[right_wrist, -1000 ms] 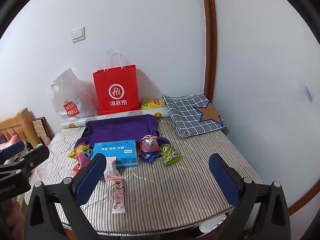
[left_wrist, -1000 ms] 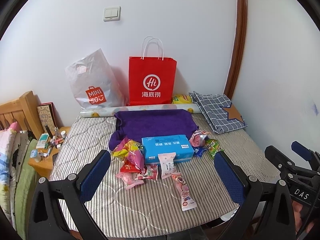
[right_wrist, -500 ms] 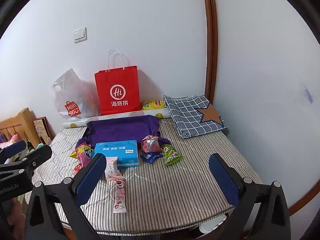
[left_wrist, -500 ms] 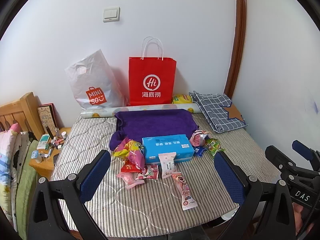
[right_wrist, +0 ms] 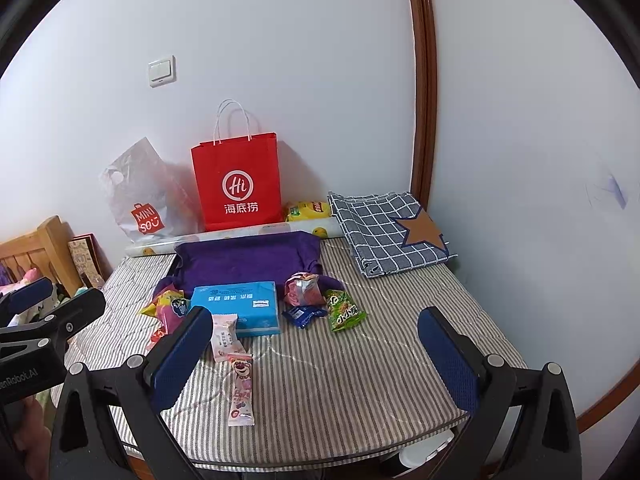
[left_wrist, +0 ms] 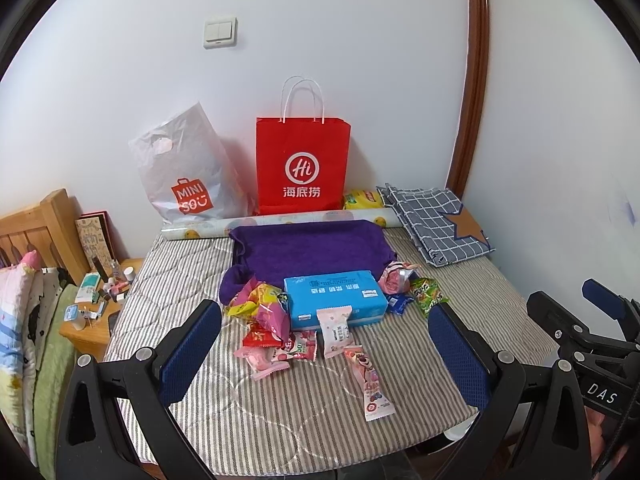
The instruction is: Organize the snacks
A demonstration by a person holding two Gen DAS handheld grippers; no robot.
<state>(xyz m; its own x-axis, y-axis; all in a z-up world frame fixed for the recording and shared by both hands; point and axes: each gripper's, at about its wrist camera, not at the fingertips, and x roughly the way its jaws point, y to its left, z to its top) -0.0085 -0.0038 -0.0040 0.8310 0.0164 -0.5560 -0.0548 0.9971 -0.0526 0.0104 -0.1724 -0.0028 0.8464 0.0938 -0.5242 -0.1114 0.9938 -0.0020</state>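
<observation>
Several snack packets lie on a striped mattress (left_wrist: 280, 420) around a blue box (left_wrist: 334, 296): a yellow and pink pile (left_wrist: 262, 306) to its left, a long pink bear packet (left_wrist: 370, 382) in front, a pink pouch (left_wrist: 394, 278) and a green packet (left_wrist: 428, 294) to its right. The box (right_wrist: 238, 306), bear packet (right_wrist: 241, 390) and green packet (right_wrist: 342, 312) show in the right wrist view. My left gripper (left_wrist: 324, 344) is open and empty, above the mattress front. My right gripper (right_wrist: 314, 348) is open and empty, to the right.
A red paper bag (left_wrist: 302, 168) and a white plastic bag (left_wrist: 184, 176) stand against the back wall. A purple cloth (left_wrist: 308, 246) lies behind the box. A folded checked cloth (left_wrist: 434, 218) lies at the back right. A cluttered nightstand (left_wrist: 98, 300) stands left of the mattress.
Both grippers have drifted slightly, so the scene shifts a little in each view. Both stay open and nothing on the mattress has moved.
</observation>
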